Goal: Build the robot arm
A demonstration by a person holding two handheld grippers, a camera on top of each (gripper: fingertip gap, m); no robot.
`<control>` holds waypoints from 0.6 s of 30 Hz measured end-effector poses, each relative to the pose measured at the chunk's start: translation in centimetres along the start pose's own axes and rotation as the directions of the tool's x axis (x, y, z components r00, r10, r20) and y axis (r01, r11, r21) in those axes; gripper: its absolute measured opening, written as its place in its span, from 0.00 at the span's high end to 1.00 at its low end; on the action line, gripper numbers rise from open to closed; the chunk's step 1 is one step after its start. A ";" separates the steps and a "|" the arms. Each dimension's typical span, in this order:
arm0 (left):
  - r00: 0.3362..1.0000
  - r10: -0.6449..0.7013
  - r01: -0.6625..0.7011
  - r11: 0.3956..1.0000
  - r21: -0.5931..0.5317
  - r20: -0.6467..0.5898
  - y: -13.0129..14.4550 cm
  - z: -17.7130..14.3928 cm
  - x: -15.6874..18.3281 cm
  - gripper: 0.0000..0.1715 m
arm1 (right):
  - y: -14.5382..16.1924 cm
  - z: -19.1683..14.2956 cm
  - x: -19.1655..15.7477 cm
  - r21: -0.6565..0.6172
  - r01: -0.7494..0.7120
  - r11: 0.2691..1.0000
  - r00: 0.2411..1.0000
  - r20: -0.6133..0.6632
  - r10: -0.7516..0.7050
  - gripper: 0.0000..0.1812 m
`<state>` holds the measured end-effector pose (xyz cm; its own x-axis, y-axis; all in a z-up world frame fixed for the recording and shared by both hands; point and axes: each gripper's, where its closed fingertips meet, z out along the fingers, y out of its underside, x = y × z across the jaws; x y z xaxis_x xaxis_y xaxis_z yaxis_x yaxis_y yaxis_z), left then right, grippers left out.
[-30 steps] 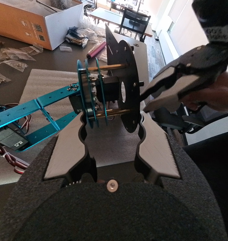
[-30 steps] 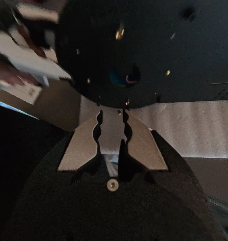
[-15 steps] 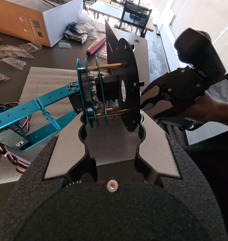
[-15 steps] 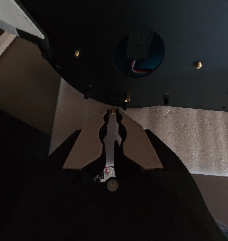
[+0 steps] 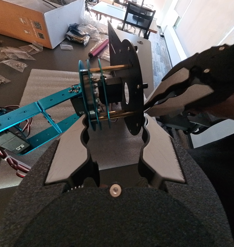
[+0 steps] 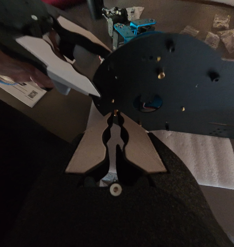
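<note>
My left gripper (image 5: 115, 117) straddles a robot arm base lying on its side. One finger presses the blue disc (image 5: 84, 93), the other the round black plate (image 5: 132, 82); brass standoffs (image 5: 113, 115) and a black servo (image 5: 109, 92) sit between them. My right gripper (image 6: 115, 115) is nearly closed on a small brass part (image 6: 115, 112), held against the black plate (image 6: 167, 86) near its lower edge. The right gripper also shows in the left wrist view (image 5: 145, 108), tips at the plate's outer face. A left gripper finger (image 6: 68, 74) shows at the plate's rim.
The blue arm frame (image 5: 33, 111) with red-white wires lies on a white foam mat (image 5: 49, 82). An orange and white box (image 5: 20, 22), small plastic bags (image 5: 10, 62) and a purple cylinder (image 5: 99, 48) lie behind. A paper sheet (image 6: 26, 93) lies on the dark table. The purple cylinder (image 5: 99, 48) is about 35 cm from both grippers' fingertips.
My right gripper closed on the brass part, turned, and brought it to the black plate's lower edge. My left gripper kept its hold without moving.
</note>
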<state>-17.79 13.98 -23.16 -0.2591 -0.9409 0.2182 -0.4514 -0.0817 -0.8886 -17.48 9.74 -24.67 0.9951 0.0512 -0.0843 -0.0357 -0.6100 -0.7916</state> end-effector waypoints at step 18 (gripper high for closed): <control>1.000 -0.001 0.001 1.000 0.011 0.000 0.0 0.0 0.0 0.54 | -0.9 0.5 -0.5 -0.173 -0.008 0.985 1.000 -0.006 0.007 0.97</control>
<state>-17.79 13.98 -23.13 -0.2583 -0.9409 0.2189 -0.4424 -0.0862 -0.8927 -18.03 10.61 -24.20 0.9954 0.0424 -0.0863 -0.0271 -0.7379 -0.6744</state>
